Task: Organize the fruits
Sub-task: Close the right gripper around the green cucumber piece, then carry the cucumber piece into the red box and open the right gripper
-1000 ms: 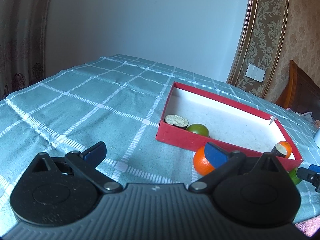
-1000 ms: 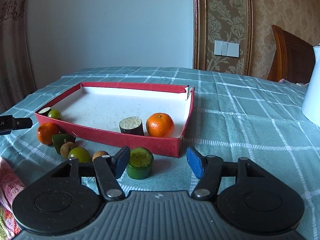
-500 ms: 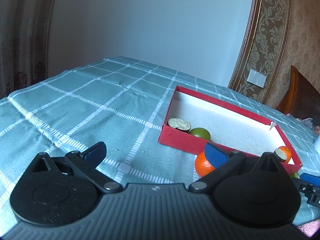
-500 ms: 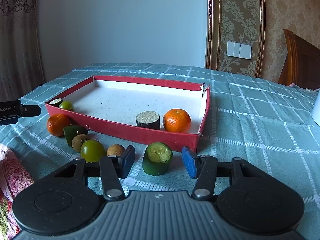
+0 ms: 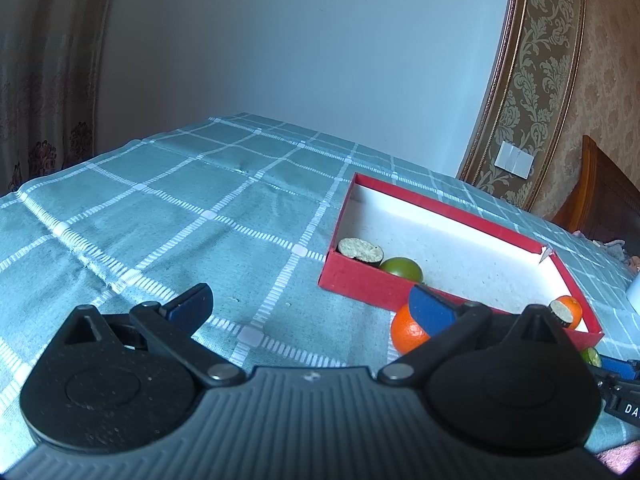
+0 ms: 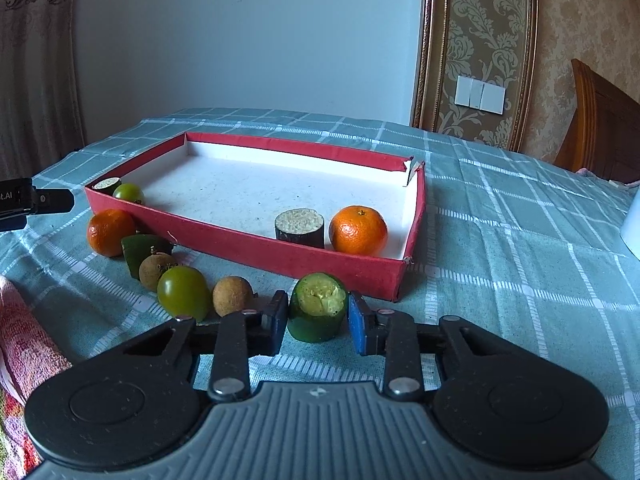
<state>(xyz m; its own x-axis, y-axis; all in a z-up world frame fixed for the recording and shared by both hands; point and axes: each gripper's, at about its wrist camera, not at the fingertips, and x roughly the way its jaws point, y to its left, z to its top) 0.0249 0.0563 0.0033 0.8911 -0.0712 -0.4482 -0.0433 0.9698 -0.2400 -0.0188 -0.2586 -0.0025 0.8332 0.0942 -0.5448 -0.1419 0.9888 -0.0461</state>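
The green cucumber chunk [image 6: 318,307] stands upright on the checked tablecloth [image 6: 520,240], just in front of the near right corner of the red box [image 6: 256,246]. The right gripper [image 6: 318,322] is clamped on it, a blue pad pressing each side.

Inside the box, by its near right corner, a dark cut chunk [image 6: 299,227] sits beside an orange [image 6: 358,230]. At the box's left end lie another dark chunk [image 6: 107,185] and a green fruit [image 6: 129,192].

Outside the box's front wall, left of the cucumber chunk, a row runs: a brown longan [image 6: 233,295], a green tomato [image 6: 183,293], a second longan [image 6: 157,270], a green piece [image 6: 138,250] and another orange [image 6: 110,232].

The left gripper [image 5: 308,304] hangs spread wide, left of the box, holding nothing.
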